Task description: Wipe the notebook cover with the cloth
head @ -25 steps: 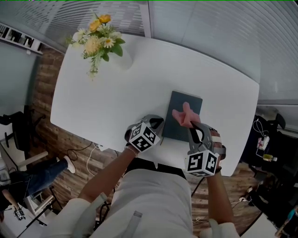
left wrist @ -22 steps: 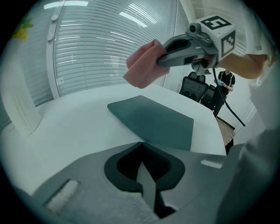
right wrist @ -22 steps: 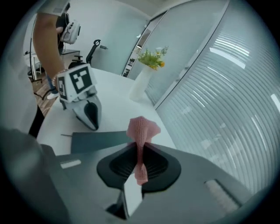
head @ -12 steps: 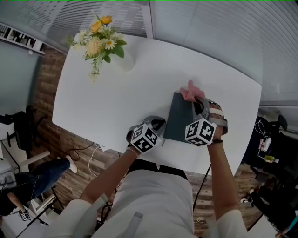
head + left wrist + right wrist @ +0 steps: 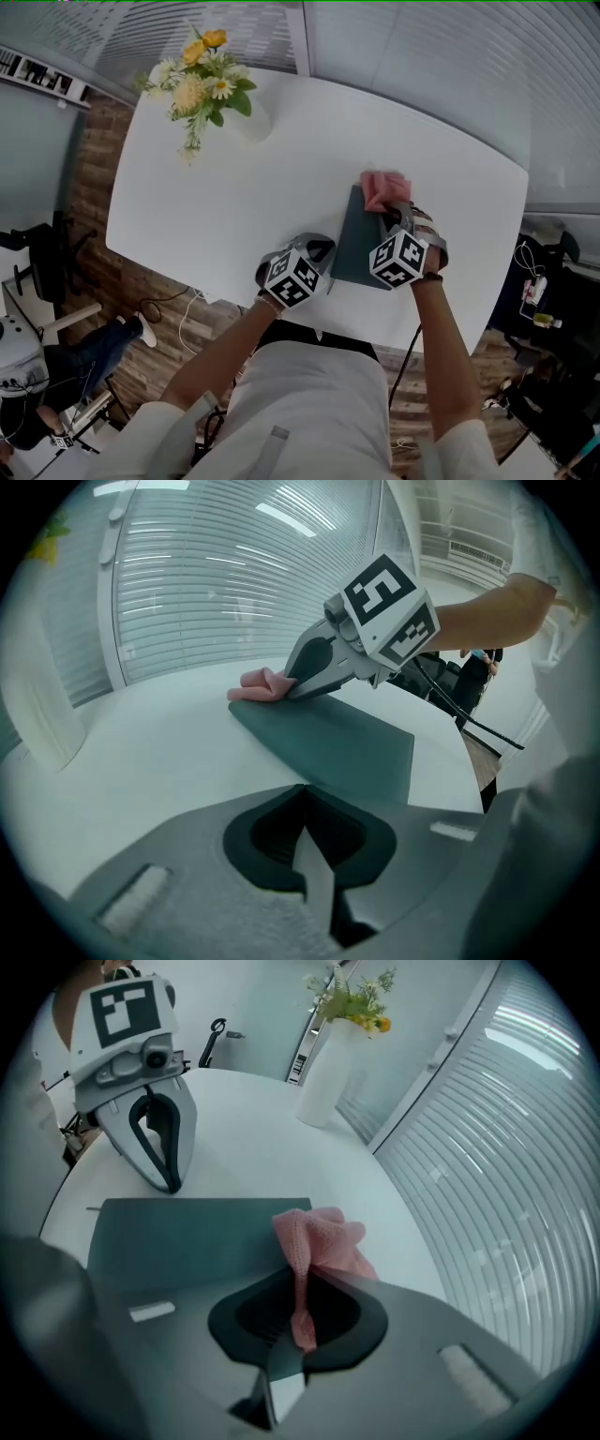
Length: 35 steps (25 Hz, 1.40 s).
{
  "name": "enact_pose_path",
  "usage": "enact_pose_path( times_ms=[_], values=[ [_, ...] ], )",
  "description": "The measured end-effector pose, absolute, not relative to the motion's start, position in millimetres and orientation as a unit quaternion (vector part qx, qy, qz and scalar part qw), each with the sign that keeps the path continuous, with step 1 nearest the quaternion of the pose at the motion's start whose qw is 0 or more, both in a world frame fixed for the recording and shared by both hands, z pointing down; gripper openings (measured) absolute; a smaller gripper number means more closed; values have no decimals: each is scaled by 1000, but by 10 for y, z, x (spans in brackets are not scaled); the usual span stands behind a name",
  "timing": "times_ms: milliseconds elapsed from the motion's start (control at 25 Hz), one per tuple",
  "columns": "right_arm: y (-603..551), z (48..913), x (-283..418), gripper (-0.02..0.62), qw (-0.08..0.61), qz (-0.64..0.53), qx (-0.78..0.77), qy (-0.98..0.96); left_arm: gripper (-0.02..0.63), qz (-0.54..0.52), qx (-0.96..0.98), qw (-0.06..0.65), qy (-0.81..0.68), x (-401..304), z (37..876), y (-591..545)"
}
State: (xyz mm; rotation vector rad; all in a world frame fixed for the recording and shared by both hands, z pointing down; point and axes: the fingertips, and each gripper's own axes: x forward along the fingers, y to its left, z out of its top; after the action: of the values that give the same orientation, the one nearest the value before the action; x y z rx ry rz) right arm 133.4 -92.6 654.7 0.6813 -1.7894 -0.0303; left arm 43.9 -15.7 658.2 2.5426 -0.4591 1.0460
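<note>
A dark teal notebook (image 5: 359, 246) lies flat near the front right of the white table (image 5: 244, 197). My right gripper (image 5: 385, 214) is shut on a pink cloth (image 5: 382, 187) that rests at the notebook's far right corner and spills onto the table. The right gripper view shows the cloth (image 5: 314, 1246) pinched between the jaws over the notebook (image 5: 187, 1232). My left gripper (image 5: 322, 251) is shut and empty, its tips at the notebook's left edge. From the left gripper view, the notebook (image 5: 333, 742), cloth (image 5: 258, 684) and right gripper (image 5: 302, 679) lie ahead.
A white vase of yellow and white flowers (image 5: 202, 80) stands at the table's far left; it shows in the right gripper view as the vase (image 5: 328, 1082). The table's front edge runs just below the notebook. Window blinds (image 5: 422, 56) lie beyond the table.
My right gripper has carried the cloth from the middle of the cover up to its far right corner, where the cloth now spreads partly off the notebook. The left gripper has stayed put.
</note>
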Motion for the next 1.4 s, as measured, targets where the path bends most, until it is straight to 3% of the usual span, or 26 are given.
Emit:
enact_pose_path(
  times_ms=[1400],
  values=[
    [-238,6517,1179,31,587,-30,263,-765,0,369,898,175,-163,459,6570,-155]
  ],
)
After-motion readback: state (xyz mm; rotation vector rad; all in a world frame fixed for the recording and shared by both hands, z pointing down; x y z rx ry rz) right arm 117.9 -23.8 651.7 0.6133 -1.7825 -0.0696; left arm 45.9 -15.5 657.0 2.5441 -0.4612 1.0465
